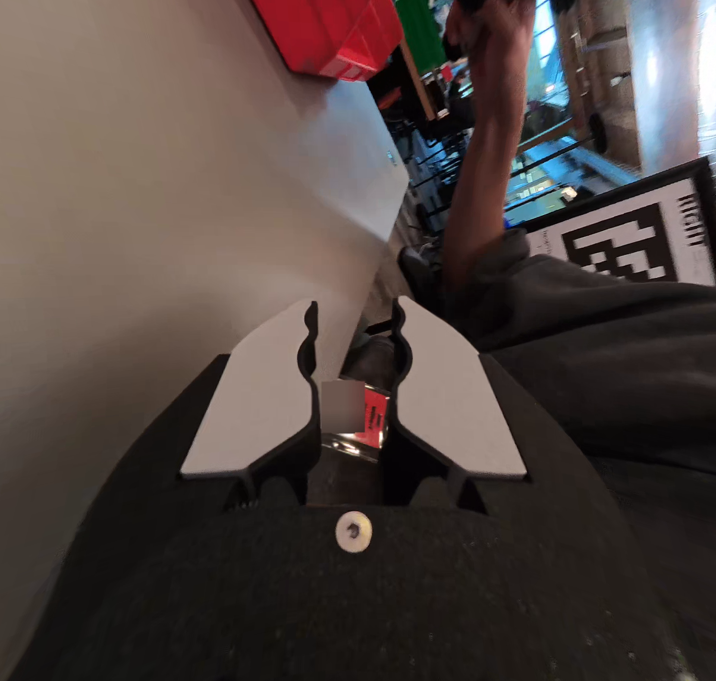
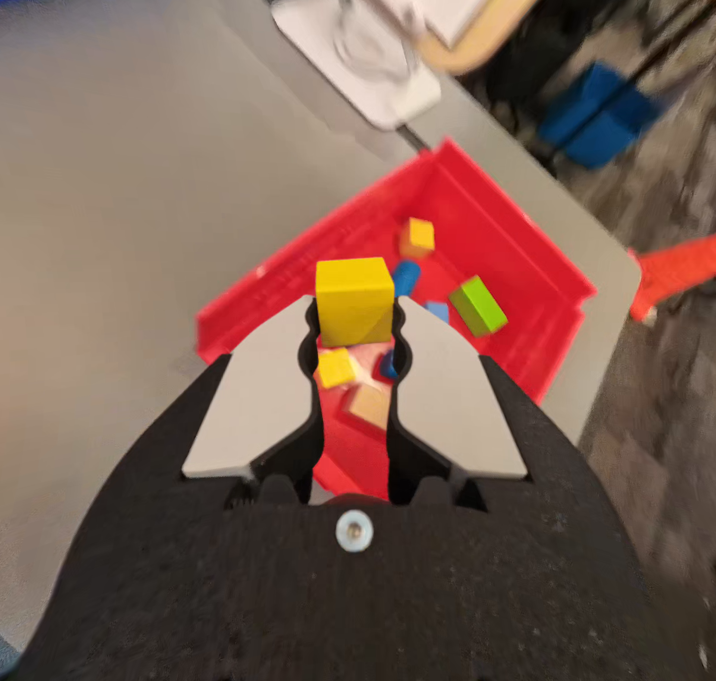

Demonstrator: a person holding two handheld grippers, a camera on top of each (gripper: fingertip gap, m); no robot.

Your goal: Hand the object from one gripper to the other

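So the right gripper (image 2: 354, 306) is tilted down over the red bin (image 2: 503, 228), tips pinching a yellow cube (image 2: 352, 298) between them, held up above the bin's contents. Down in the bin there's a green block (image 2: 478, 311), an orange cube (image 2: 417, 236), a blue cylinder (image 2: 405, 277), a smaller yellow cube (image 2: 335, 368) and a tan block (image 2: 368, 406), all loose and apart from each other. The bin sits near the grey table's (image 2: 116, 197) corner, with the table edge running just past its far side and floor beyond. A white base with a clear stand (image 2: 360, 62) is further back on the table. The left gripper (image 1: 354, 313) is rolled sideways at the table edge (image 1: 155, 197), fingers spread with nothing between them, pointing toward the person's dark clothing (image 1: 581, 371) and a badge (image 1: 374, 416). A bare forearm (image 1: 484, 158) reaches up across its view on the right, and the red bin (image 1: 329, 15) is well off on the table beyond, lots of bare tabletop in between.
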